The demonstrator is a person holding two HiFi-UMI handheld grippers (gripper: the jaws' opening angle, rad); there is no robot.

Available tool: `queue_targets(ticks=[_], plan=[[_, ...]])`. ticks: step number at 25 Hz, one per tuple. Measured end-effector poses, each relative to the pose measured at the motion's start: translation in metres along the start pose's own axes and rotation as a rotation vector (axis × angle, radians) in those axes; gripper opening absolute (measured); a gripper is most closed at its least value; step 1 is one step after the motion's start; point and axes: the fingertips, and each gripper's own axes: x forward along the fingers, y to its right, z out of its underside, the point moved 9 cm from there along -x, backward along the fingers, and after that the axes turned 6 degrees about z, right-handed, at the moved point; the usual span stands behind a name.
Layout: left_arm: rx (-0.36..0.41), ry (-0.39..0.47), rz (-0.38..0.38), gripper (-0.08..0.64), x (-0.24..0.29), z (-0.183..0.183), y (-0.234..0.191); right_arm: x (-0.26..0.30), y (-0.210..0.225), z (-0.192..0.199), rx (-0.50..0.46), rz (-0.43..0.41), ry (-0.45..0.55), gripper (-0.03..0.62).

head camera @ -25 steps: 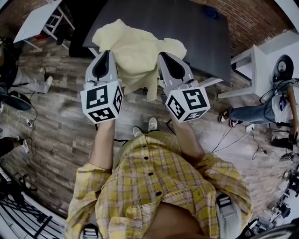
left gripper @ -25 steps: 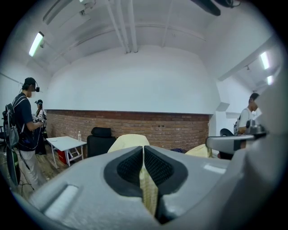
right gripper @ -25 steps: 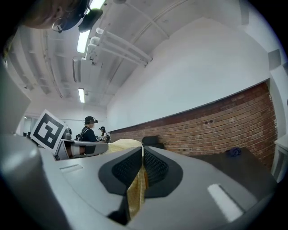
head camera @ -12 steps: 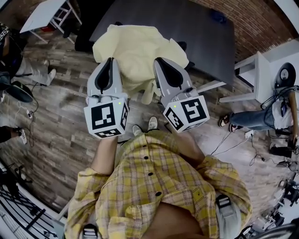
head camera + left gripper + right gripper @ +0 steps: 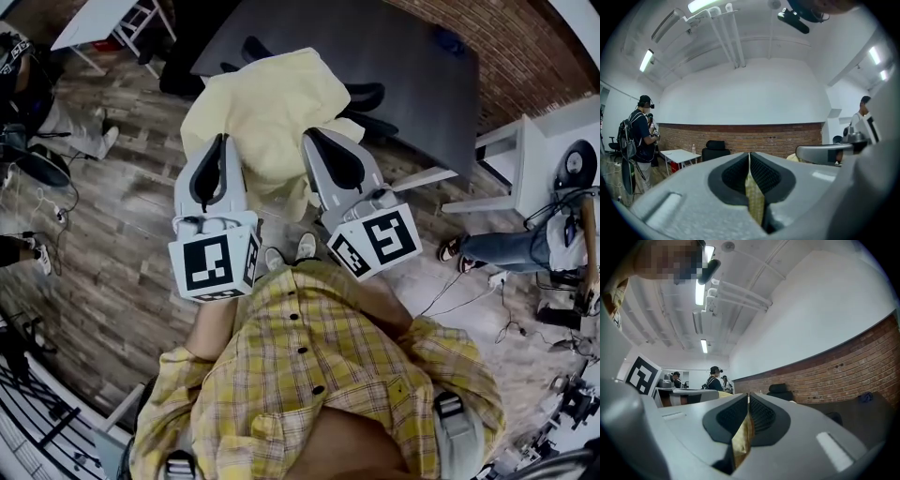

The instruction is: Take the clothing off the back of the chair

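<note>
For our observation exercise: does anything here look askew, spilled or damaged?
Nothing stands out. The yellow garment hangs bunched between the left gripper and right gripper, each shut on its cloth; no tear or spill shows.

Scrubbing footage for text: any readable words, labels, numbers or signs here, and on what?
No readable text in any view.
Left cube and right cube: black-and-white square patterns only, no letters or digits.
Bottle on the white table: any label too small to read.

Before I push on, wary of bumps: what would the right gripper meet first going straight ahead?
Likely the chair, just past the garment that the right gripper holds; depth is unclear.
</note>
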Motion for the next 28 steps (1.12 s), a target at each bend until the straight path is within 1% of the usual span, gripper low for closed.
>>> queue_targets(ticks=[5, 13, 20, 28], plan=[[0.006, -0.004, -0.021, 0.011, -0.014, 0.001, 0.002, -0.002, -0.009, 0.004, 0.002, -0.047, -0.017, 0.014], [-0.011, -0.012, -0.084, 0.011, -0.043, 0.005, 0.001, -0.003, -0.031, 0.011, 0.014, -0.139, -0.042, 0.014], [-0.019, -0.020, -0.093, 0.011, -0.056, 0.010, 0.003, -0.003, -0.043, 0.021, 0.025, -0.170, -0.063, 0.014], [-0.037, -0.058, -0.116, 0.011, -0.062, 0.025, -0.001, 0.007, -0.050, 0.038, 0.016, -0.190, -0.107, 0.014]])
